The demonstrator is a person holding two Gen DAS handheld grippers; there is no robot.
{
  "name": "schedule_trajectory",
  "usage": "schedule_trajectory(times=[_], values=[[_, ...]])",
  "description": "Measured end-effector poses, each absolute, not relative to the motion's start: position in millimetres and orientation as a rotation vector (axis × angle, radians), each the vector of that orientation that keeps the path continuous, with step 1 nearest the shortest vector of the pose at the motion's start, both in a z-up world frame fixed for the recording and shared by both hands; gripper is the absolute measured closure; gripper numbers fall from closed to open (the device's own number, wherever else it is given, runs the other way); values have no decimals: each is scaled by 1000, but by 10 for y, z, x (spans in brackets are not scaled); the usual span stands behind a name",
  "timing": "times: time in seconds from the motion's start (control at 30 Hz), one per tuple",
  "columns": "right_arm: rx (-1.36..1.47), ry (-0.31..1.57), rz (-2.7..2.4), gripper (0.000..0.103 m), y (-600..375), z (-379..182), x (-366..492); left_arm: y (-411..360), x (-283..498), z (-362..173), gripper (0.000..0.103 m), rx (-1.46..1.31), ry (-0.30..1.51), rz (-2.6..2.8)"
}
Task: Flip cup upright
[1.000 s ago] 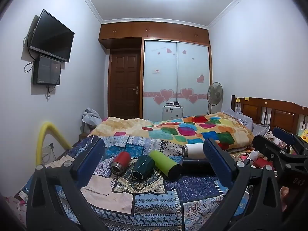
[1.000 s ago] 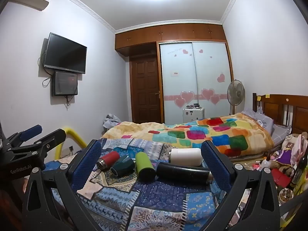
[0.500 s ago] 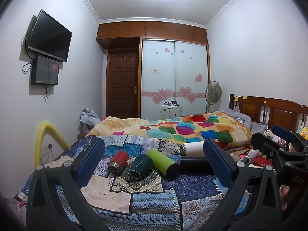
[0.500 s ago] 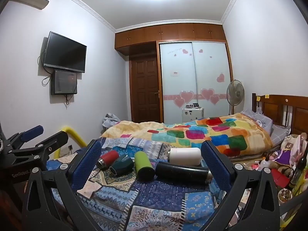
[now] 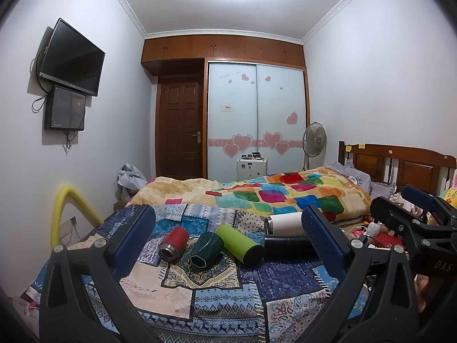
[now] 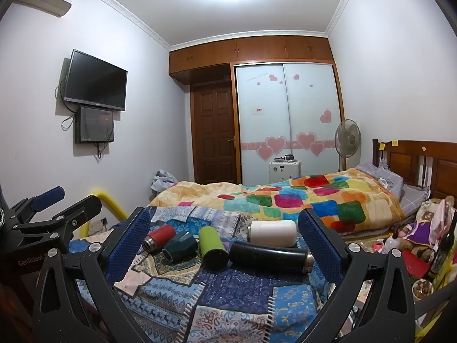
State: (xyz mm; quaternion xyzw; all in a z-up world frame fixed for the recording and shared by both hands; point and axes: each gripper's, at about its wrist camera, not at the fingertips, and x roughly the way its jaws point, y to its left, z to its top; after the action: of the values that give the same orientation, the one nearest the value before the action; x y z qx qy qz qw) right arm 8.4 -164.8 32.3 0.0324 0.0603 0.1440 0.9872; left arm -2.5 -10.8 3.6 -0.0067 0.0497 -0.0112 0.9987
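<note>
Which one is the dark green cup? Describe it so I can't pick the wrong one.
Start at the patchwork quilt on the near bed, where five containers lie on their sides. The dark green cup is second from the left, between the red bottle and the lime green tumbler. It alone is short and faceted, with a hexagonal mouth.

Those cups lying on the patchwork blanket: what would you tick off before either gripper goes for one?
1. Left gripper open and empty: ok.
2. Right gripper open and empty: ok.
3. Any cup already upright: not ok; red cup, dark green cup, lime cup, white cup and black flask all lie on their sides.
4. Room around the dark green cup: not ok, neighbours crowd both sides.
5. Firm surface for standing cups: cannot tell; patchwork blanket looks soft.
</note>
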Motion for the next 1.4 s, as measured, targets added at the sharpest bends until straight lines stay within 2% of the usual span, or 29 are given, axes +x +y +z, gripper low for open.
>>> schedule_trajectory(times=[1.4], values=[[57, 127, 298, 0, -1557, 339, 58, -110, -72, 87, 0, -20, 96, -23]])
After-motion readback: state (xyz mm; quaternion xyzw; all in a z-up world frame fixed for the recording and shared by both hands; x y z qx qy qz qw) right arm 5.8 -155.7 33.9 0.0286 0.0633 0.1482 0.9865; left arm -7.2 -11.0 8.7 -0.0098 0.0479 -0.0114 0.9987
